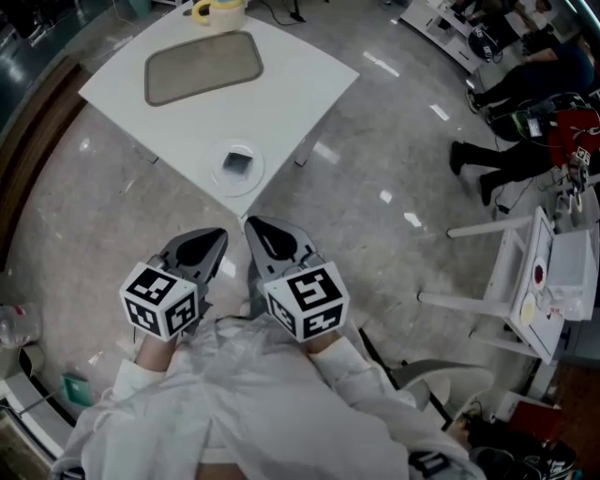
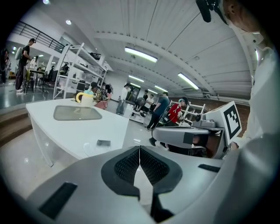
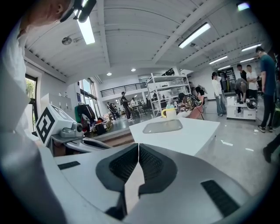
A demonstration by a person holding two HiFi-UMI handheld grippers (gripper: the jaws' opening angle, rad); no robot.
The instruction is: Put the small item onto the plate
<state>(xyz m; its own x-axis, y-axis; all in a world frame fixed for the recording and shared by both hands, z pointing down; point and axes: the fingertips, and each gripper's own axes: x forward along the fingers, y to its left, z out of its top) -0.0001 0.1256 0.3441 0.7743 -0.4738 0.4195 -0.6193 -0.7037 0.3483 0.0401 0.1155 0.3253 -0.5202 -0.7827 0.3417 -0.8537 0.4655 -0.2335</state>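
Observation:
A small dark square item (image 1: 234, 163) lies on a clear round plate (image 1: 251, 180) near the closest corner of the white table (image 1: 291, 84). The left gripper view shows the same item (image 2: 103, 142) low on the table. My left gripper (image 1: 219, 236) and right gripper (image 1: 250, 226) hang side by side close to my body, short of the table's corner and over the floor. Both are shut with nothing between the pads. In the left gripper view the left gripper's (image 2: 139, 151) jaws meet. In the right gripper view those of the right gripper (image 3: 138, 148) also meet.
A grey rectangular tray (image 1: 202, 66) lies in the middle of the table, with a yellow mug (image 1: 214, 9) at the far edge. People stand and sit at the right (image 1: 511, 84). A white folding stand (image 1: 534, 281) is on the floor at the right.

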